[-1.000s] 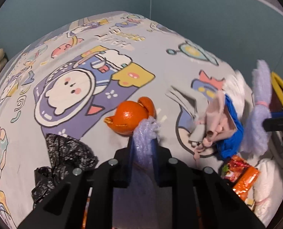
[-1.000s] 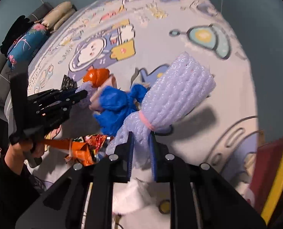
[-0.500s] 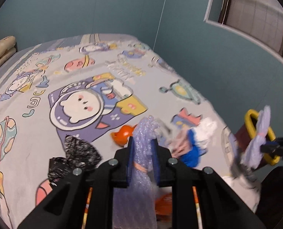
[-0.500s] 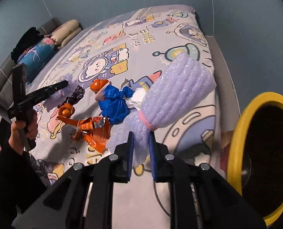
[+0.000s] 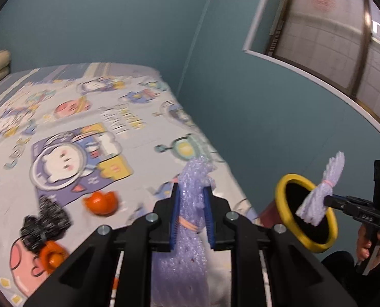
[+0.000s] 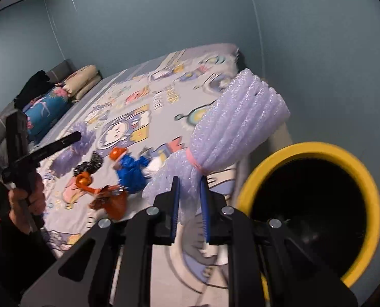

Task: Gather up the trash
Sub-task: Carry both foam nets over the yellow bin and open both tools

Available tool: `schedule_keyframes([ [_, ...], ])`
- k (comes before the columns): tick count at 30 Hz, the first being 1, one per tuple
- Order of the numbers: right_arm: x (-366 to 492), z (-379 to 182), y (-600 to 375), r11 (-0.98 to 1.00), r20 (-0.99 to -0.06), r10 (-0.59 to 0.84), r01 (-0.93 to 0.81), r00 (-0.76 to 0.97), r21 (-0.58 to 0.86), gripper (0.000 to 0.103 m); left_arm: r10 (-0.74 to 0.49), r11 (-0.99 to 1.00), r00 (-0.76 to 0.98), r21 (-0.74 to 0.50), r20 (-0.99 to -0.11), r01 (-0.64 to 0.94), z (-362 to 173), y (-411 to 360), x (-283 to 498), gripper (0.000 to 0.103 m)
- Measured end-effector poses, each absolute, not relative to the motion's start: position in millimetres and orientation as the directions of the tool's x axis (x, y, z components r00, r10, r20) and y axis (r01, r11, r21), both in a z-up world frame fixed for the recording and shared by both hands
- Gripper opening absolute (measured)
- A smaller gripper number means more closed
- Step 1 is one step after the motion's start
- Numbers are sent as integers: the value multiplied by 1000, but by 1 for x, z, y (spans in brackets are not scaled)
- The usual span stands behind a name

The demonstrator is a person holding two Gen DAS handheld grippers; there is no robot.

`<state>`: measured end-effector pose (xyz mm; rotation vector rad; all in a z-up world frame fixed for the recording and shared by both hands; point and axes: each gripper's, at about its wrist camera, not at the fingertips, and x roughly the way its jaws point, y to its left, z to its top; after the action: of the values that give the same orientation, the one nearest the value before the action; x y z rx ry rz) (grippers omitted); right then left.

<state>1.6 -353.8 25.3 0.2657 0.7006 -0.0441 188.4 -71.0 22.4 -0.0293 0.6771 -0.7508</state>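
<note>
Both grippers carry foam clear of the bed, beside the bin. The left gripper has its fingers pinching a bundle of purple foam wrap at its banded waist; the right gripper pinches a second, fuller foam bundle just below its pink band. Compared with a second earlier, when both bundles hung low over the litter, both now ride higher and nearer the bed's foot edge, and the yellow-rimmed bin (dark inside, contents not discernible) has come fully into the right wrist view. In the left wrist view the right-hand bundle now overlaps the bin's mouth, which suggests it is close to release. Judged stage: transport nearly done for the right bundle, the left one to follow. Left on the bed near its foot end: an orange peel, a black crumpled wrapper, a blue bag and an orange snack packet.
</note>
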Motion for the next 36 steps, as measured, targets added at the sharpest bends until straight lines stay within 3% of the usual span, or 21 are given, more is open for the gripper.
schedule_keyframes([
  [16,-63,32,-431,928,-635,-181,344,751,142,14,-789,471,261,-276,-556,838,19,-263,123,17],
  [36,-62,-4,-478,885,-690,-190,427,698,188,14,-744,440,171,-281,-645,853,-39,-365,103,17],
])
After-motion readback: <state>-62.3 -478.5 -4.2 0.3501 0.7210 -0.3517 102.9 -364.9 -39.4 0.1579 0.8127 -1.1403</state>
